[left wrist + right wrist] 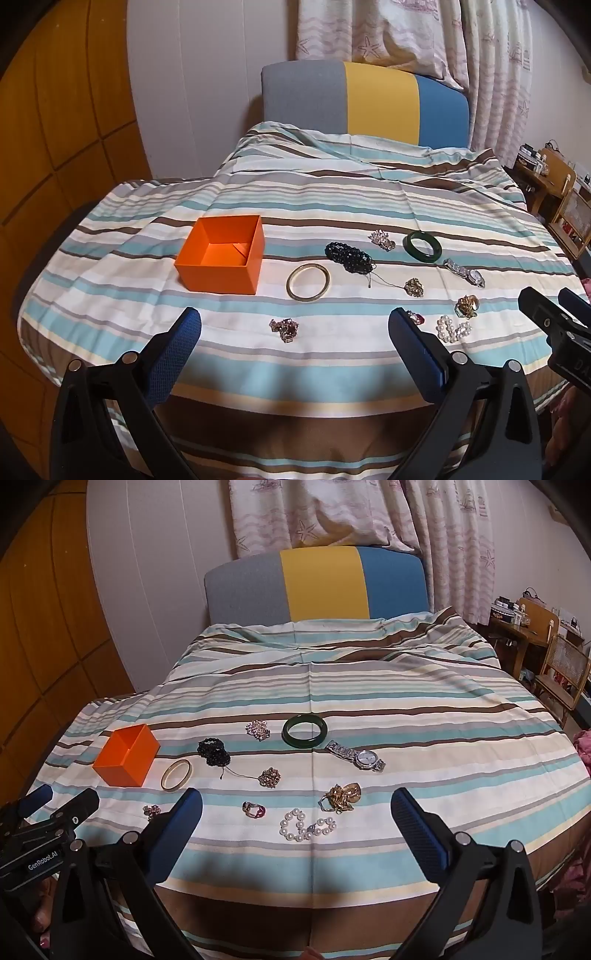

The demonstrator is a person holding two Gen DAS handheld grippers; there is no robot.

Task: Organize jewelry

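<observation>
Black tool [295,812] frames, blue ribbed pads [417,827], silver screws

- Bare striped bedspread [369,686] lies open behind the jewelry, up to the headboard [317,587].
- The orange box [221,254] stands open-topped at the left, nothing over it; the pale bangle [308,282] lies just beside it.
- Pieces crowd the near right: pearl bracelet [308,825], gold chain [340,794], watch [356,755].
- Both grippers hover with jaws wide apart, empty.

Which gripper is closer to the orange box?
Left. The left gripper hovers open at the bed's near edge, just right of the orange box. The right gripper, also open, sits farther right, over the pearl bracelet.
</observation>
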